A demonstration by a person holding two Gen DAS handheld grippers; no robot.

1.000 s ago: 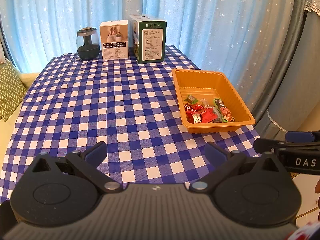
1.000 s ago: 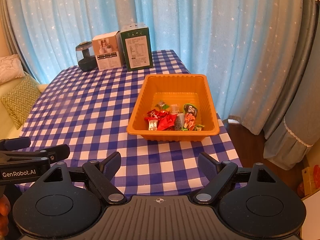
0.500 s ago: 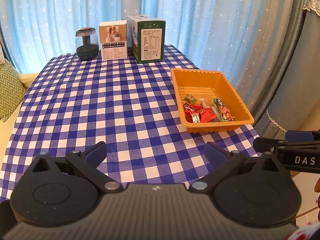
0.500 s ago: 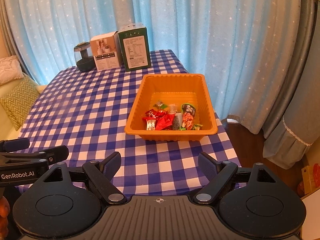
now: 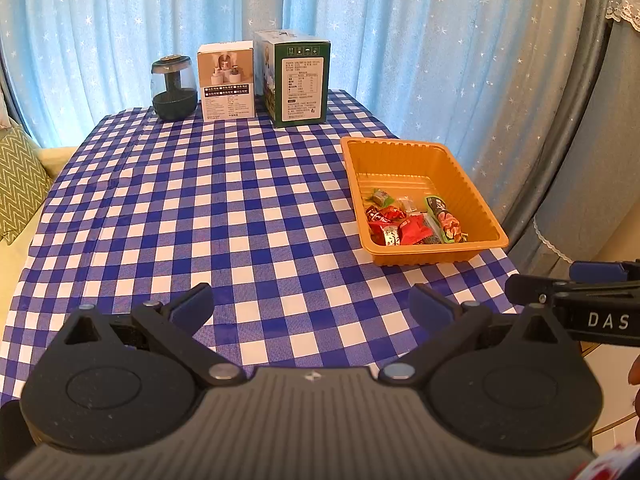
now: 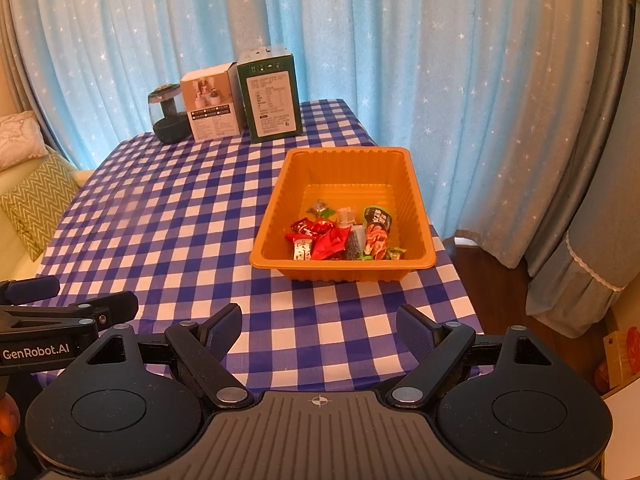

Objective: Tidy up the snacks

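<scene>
An orange tray [image 5: 404, 148] sits at the right side of the blue checked table; it also shows in the right wrist view [image 6: 348, 154]. Several wrapped snacks [image 5: 412, 222] lie at its near end, red, green and clear ones [image 6: 344, 236]. My left gripper [image 5: 312, 308] is open and empty, low over the table's near edge, left of the tray. My right gripper [image 6: 320, 326] is open and empty, just short of the tray's near wall. Each gripper shows at the edge of the other's view.
At the far end stand a dark glass jar [image 5: 174, 88], a white box [image 5: 226, 80] and a green box [image 5: 298, 78]. Blue curtains hang behind. A green patterned cushion [image 5: 18, 182] lies left of the table. The table's right edge drops to the floor [image 6: 496, 280].
Both grippers have drawn back slightly from the tray; the tray and snacks look a little farther off. Jaws remain open.
</scene>
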